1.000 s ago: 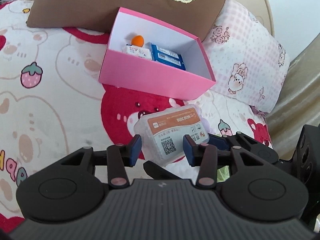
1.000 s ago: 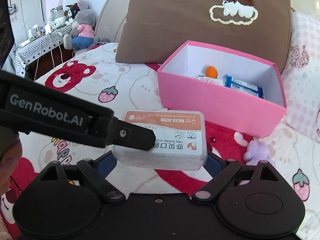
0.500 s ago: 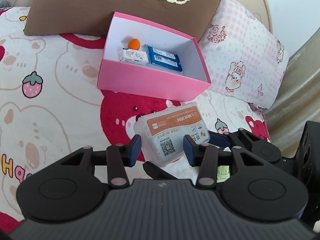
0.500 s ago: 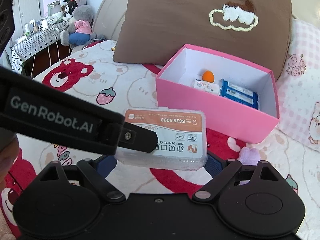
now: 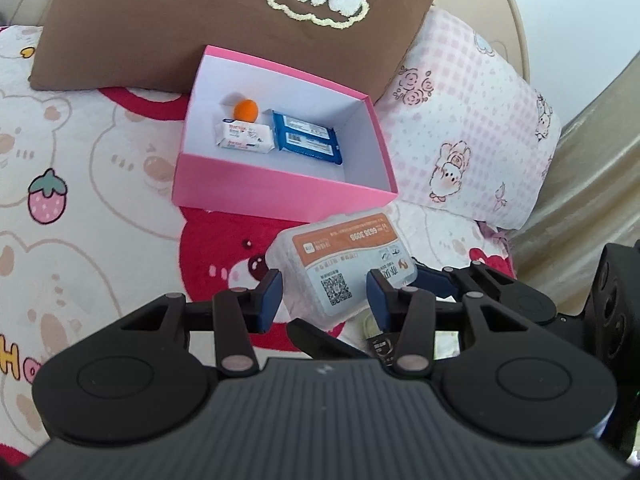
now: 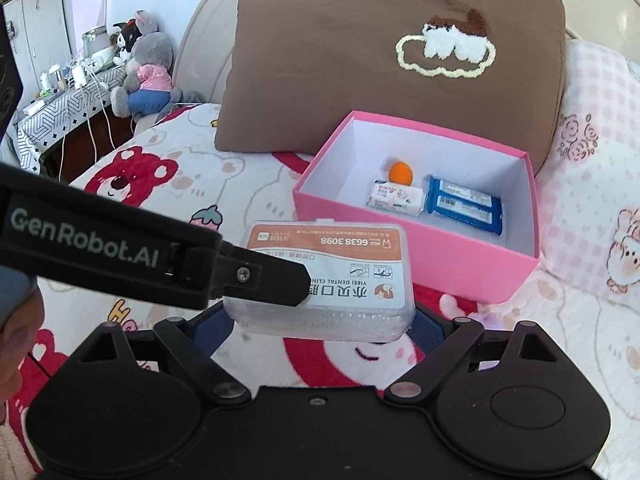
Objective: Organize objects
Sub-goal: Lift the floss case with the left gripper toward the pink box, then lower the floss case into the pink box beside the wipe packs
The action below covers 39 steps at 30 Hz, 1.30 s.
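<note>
The bed cover carries the pink box, which stands open against the brown pillow and lies ahead of and above both grippers in each view. Inside the pink box, an orange ball, a white packet and a blue packet occupy the left and middle of the floor; the right part of the floor is bare. The clear plastic case is held off the cover, just short of the near wall of the box. The right gripper spans the long axis of the case with its jaws set wide, one pad at each end. The left gripper is clamped across the near corner of the case, jaws narrow, entering from the left in the right wrist view. The coming move is judged to be forward and over the near wall.
</note>
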Available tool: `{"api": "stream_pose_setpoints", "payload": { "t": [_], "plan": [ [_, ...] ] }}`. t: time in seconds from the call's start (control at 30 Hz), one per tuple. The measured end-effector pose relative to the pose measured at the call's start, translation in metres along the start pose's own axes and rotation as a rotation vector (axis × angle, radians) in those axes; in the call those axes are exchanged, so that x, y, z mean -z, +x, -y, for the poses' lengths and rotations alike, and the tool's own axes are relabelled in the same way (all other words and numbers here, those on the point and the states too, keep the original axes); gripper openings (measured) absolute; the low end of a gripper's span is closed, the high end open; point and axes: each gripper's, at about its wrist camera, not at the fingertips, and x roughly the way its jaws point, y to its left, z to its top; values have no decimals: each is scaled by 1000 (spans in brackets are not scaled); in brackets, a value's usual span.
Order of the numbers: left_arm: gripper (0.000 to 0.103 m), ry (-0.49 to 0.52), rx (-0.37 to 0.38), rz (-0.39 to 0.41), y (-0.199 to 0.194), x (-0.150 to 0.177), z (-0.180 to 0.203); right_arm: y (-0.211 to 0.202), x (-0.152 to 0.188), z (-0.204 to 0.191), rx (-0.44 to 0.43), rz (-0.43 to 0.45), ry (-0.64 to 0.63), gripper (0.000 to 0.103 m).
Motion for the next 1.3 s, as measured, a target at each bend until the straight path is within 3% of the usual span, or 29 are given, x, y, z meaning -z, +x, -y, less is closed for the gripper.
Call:
{"api": "stream_pose_setpoints", "payload": {
  "t": [0.63,0.87,1.0,1.2,1.3],
  "plan": [
    [44,-42,40,10,30,-43,5,18,-36,38,8,18,-55,94],
    [44,-21,6,1,43,-64,7,34,-54,52,-15,1,-68,94],
    [45,-29,-17,14,46,-70,4,43,-60,50,-23,14,-156,94],
    [45,-48,-47,27,56,-87,-4,59,-76,62,-76,-4,-112,94],
    [45,-10,-78,45,59,-94,0,64,-81,61,-69,0,-119,94]
  ]
}}
